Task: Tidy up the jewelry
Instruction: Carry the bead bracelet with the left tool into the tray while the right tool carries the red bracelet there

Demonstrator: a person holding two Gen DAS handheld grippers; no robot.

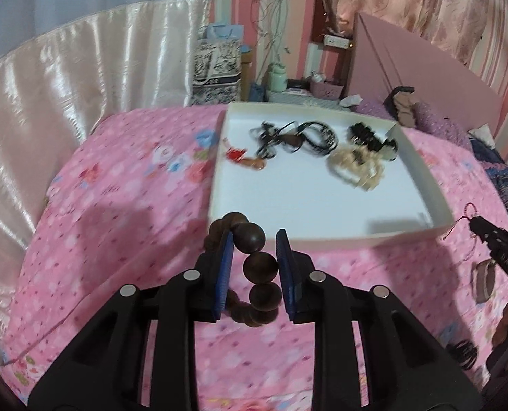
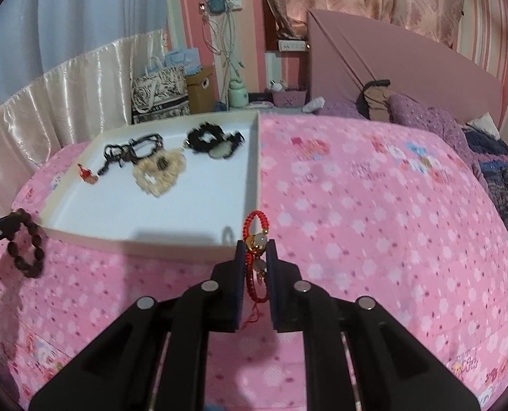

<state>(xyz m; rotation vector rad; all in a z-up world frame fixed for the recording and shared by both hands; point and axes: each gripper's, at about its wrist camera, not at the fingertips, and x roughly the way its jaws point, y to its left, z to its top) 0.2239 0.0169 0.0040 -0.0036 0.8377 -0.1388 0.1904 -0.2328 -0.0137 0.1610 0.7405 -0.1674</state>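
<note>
My left gripper (image 1: 255, 239) is shut on a bracelet of big dark brown beads (image 1: 260, 267), which hangs between its blue pads above the pink bedspread. The right wrist view shows the same bracelet (image 2: 27, 257) dangling at the far left. My right gripper (image 2: 256, 243) is shut on a red cord bracelet (image 2: 254, 221) with pale beads and a gold charm. Both grippers are just short of the near wall of a white open box (image 1: 322, 202) (image 2: 185, 205). The box holds black cords (image 1: 288, 135), a cream heart-shaped piece (image 2: 158, 173), a red charm (image 2: 84, 171) and a black piece (image 2: 209, 140).
On the bedspread near my right gripper (image 1: 476, 226) lie a brownish oval piece (image 1: 482, 281) and black hair ties (image 1: 464, 352). Purple pillows (image 2: 425, 116) and a pink headboard (image 2: 408, 54) are at the far right. A satin curtain (image 1: 65, 85) borders the bed on the left.
</note>
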